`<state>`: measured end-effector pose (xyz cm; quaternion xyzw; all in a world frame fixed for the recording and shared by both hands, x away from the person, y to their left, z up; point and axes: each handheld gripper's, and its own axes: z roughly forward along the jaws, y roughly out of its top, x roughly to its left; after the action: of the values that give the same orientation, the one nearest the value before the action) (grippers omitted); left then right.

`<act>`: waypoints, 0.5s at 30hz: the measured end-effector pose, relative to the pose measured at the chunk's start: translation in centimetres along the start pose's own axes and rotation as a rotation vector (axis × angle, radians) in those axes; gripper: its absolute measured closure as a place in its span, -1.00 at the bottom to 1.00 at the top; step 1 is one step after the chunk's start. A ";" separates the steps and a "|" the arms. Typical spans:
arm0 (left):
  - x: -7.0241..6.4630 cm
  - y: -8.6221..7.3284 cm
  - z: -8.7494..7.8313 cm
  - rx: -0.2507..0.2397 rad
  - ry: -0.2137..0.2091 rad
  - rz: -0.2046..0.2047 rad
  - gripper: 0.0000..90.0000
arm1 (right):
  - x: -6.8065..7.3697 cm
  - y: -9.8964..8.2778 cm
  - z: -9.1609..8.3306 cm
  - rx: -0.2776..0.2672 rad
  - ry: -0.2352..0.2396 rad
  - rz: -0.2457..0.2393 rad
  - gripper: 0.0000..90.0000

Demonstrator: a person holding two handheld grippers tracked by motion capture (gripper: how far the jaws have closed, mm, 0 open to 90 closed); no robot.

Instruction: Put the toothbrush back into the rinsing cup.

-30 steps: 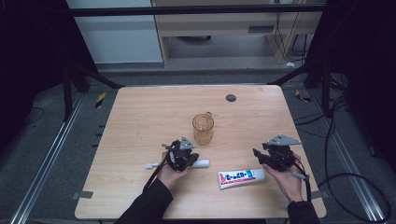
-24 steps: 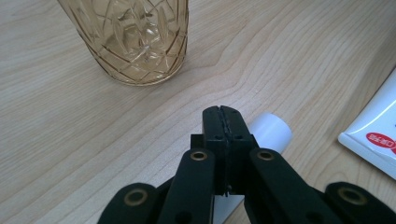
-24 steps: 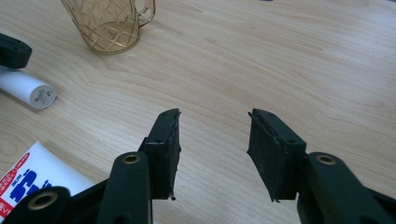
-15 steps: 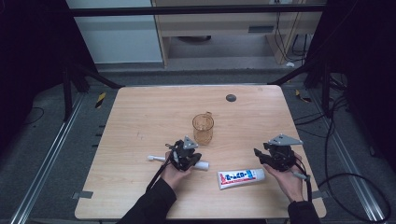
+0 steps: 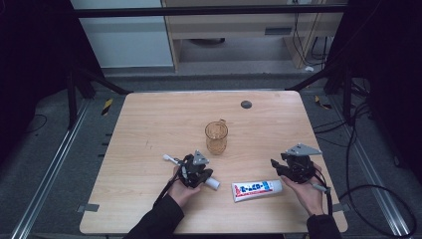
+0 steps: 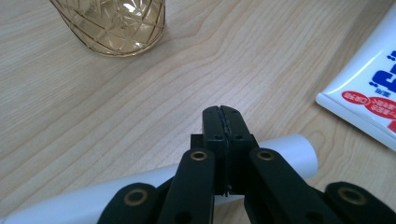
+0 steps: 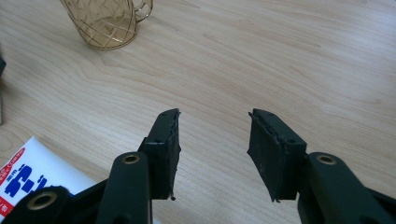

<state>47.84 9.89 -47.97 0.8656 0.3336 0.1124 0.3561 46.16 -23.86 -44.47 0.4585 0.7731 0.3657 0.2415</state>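
Illegible blue lettering on toothpaste tube (image 5: 257, 189)

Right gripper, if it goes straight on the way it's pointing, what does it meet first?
Probably nothing close: ahead of the open right gripper is bare table. The glass mug sits up and left of that line, though depth is hard to judge.

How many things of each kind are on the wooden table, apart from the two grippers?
Amber glass mug: 1
Toothpaste tube: 1
White toothbrush: 1
Small dark round disc: 1
Total: 4
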 end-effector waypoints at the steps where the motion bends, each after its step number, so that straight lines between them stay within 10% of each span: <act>1: -0.1 -0.1 -0.1 0.000 -0.001 0.000 1.00 | 0.0 0.0 0.0 0.000 -0.002 -0.002 0.18; 15: -1.4 -0.8 -1.0 0.005 -0.029 0.030 1.00 | 0.0 -0.2 0.0 0.009 0.001 -0.003 0.17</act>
<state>45.96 9.97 -47.74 0.8731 0.3154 0.1042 0.3568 46.09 -23.92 -44.60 0.4581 0.7755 0.3624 0.2395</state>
